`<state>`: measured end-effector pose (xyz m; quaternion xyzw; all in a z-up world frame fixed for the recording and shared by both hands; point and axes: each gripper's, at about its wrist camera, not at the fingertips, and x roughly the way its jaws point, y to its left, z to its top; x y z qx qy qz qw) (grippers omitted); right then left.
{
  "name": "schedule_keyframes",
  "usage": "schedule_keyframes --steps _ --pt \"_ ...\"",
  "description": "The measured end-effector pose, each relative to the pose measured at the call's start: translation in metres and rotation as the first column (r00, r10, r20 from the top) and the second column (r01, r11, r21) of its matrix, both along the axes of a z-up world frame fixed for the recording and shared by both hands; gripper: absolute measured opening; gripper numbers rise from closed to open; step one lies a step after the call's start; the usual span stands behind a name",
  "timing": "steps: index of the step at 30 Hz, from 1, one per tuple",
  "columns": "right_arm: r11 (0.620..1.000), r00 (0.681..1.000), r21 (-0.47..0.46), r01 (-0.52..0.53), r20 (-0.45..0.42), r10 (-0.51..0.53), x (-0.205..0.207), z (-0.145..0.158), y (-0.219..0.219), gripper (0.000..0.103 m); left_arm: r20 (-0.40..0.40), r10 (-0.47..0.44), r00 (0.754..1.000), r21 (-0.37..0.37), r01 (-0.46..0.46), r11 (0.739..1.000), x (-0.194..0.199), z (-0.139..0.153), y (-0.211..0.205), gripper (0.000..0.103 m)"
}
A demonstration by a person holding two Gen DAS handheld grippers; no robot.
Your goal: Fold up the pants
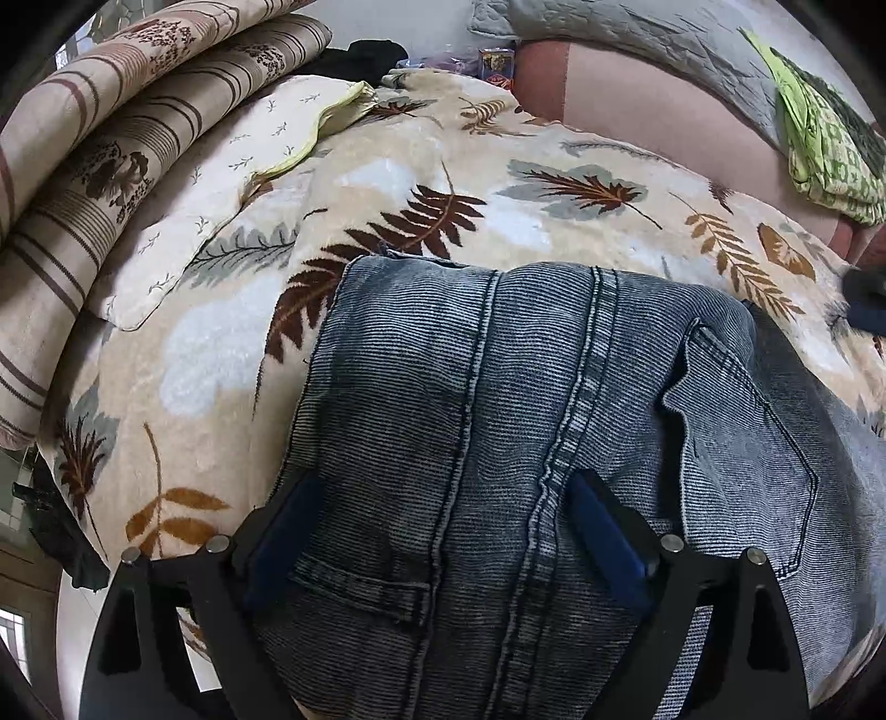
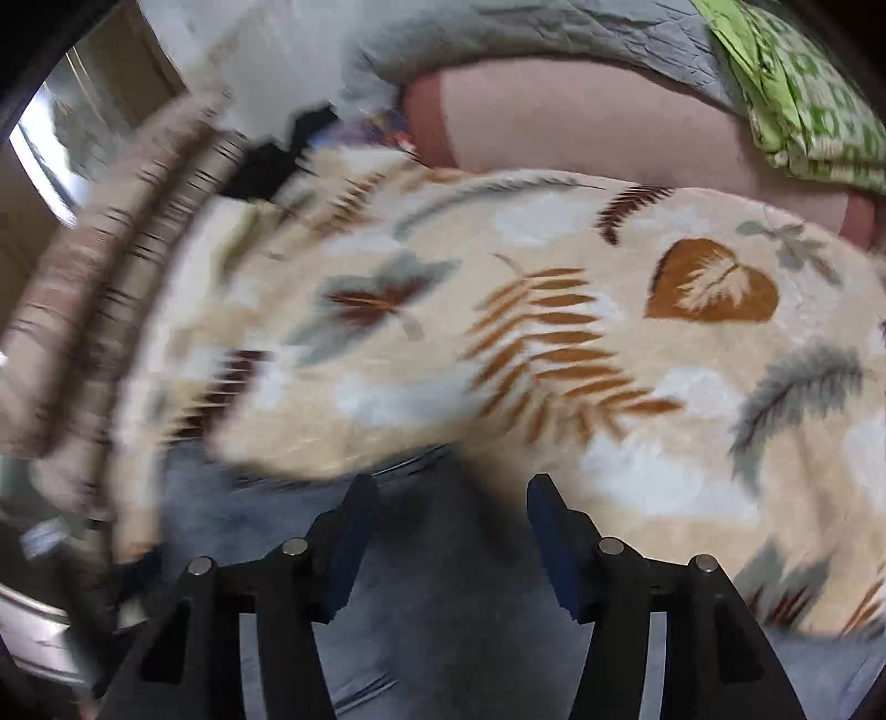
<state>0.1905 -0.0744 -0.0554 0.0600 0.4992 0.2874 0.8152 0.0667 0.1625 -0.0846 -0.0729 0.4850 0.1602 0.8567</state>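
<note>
A: Left wrist view. Grey-blue jeans [image 1: 554, 432] lie folded on the leaf-print blanket [image 1: 387, 166] covering the bed, back pocket and centre seam facing up, toward the bed's near edge.

B: Left gripper [image 1: 443, 493]?

A: Jaws spread wide, one finger on each side of the seam, just above the denim. Nothing is pinched between them; contact unclear.

B: Right wrist view?

A: Blurred. Right gripper [image 2: 454, 493] is also spread apart, with no cloth between the fingers. Denim [image 2: 432, 637] shows under and behind the fingers, blanket beyond.

B: Surroundings?

A: A striped floral quilt [image 1: 83, 183] is stacked at the bed's left edge, a cream pillow [image 1: 221, 183] beside it. A green patterned cloth [image 1: 825, 149] lies at the far right on a pink sheet [image 1: 637, 105], grey quilted bedding [image 1: 637, 27] behind.
</note>
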Motion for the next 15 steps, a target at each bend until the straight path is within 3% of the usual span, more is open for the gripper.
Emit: schedule_keyframes --steps 3,5,6,12,15 --pt "0.998 0.992 0.061 -0.035 -0.116 0.042 -0.004 -0.036 0.006 0.061 0.000 0.001 1.000 0.007 -0.001 1.000 0.001 -0.001 -0.001 0.094" --pt "0.998 0.973 -0.050 0.026 -0.227 -0.037 0.011 -0.083 0.004 0.064 0.000 0.001 1.000 0.006 -0.001 1.000 0.001 -0.001 0.000 0.094" --pt "0.999 0.974 -0.008 0.053 -0.219 -0.054 0.014 -0.089 -0.001 0.063 -0.003 -0.003 1.000 0.013 0.003 1.000 0.002 -0.001 -0.001 0.094" --pt "0.990 0.992 0.103 0.101 -0.091 -0.091 -0.026 -0.028 -0.044 0.063 0.002 0.006 1.000 -0.006 -0.006 1.000 -0.005 0.013 0.000 0.094" --pt "0.967 0.980 0.168 0.193 -0.083 -0.182 -0.077 -0.024 -0.104 0.070 0.092 -0.014 0.996 0.014 0.013 1.000 -0.023 0.036 -0.013 0.094"
